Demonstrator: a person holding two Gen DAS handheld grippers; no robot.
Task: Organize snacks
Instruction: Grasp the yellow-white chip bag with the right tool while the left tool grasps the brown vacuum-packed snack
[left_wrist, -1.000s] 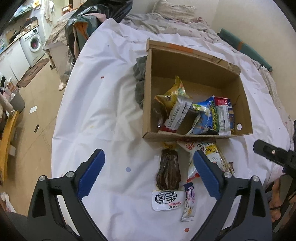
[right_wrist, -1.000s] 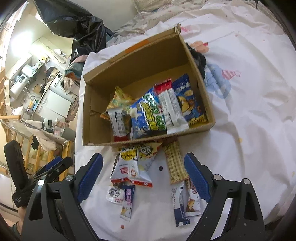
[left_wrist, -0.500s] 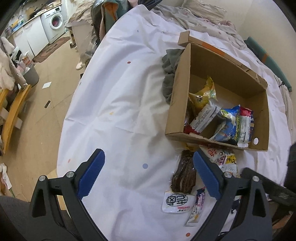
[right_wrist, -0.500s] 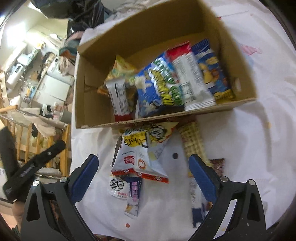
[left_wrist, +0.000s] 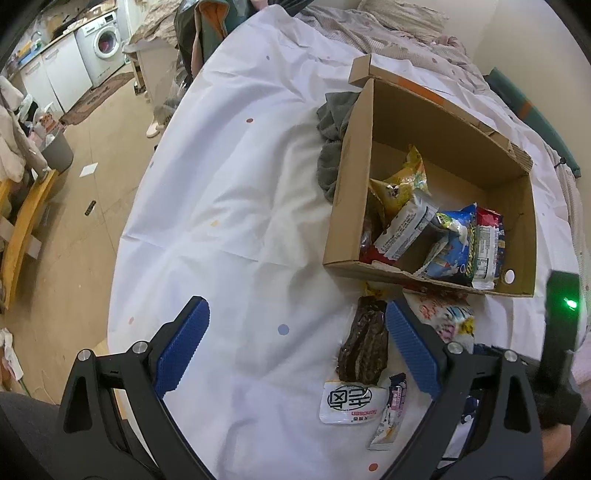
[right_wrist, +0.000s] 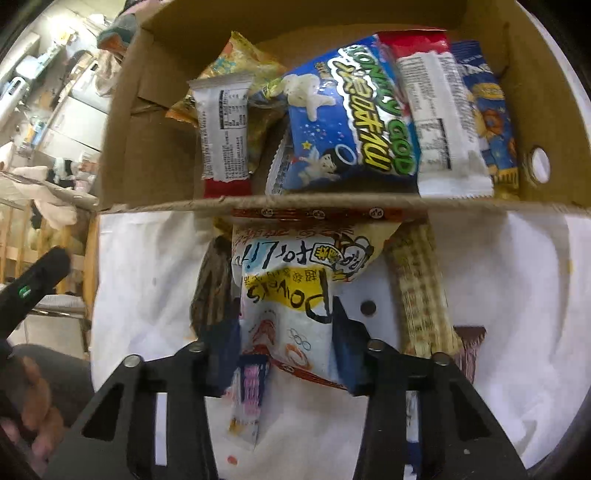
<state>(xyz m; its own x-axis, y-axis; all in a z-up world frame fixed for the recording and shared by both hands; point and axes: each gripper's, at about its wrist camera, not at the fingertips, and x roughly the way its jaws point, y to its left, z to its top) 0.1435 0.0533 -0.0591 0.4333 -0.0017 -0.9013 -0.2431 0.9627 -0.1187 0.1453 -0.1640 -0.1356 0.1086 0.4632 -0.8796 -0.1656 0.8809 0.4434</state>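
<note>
While six snacks fill one cardboard box (right_wrist: 155, 158), right tool (right_wrist: 286, 339) closes.

- I read this as a lived-in home: a bed with a white dotted sheet (left_wrist: 229, 206) and rumpled bedding (left_wrist: 388, 26).
- Washing machine (left_wrist: 105, 40) beside white cabinets (left_wrist: 62, 79), clothes heaped nearby, wood-look floor (left_wrist: 85, 199).

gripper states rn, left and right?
Left gripper: open, nothing between its jaws, hovering over the white sheet.
Right gripper: jaws closing around the white-and-yellow snack bag, pads at both its sides.
</note>
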